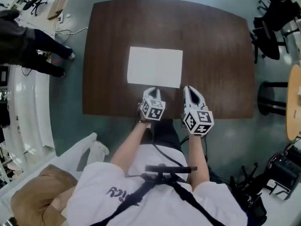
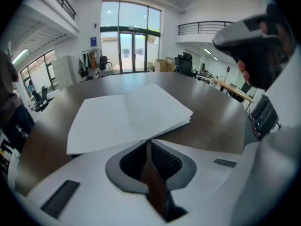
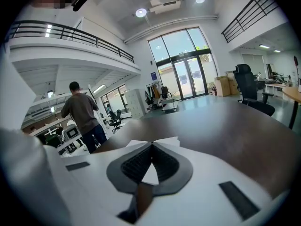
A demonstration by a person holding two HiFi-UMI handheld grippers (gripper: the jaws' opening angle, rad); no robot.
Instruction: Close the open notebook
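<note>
Left gripper [image 1: 151,91] and right gripper [image 1: 191,90] sit over the near edge of the surface [image 1: 221,51], jaws together and empty, just beside the open notebook [image 1: 155,66] lying flat mid-surface; judged best: work one closed tip under an outer cover edge, then fold it over the spine.

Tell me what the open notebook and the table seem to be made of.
Notebook: paper, matte white, with blank pages. The left gripper view shows thin stacked sheet edges along its right side. Table: dark brown wood or a wood-look laminate, I cannot tell which. It has faint grain-like streaks and a smooth, slightly glossy top that reflects the window light.
</note>
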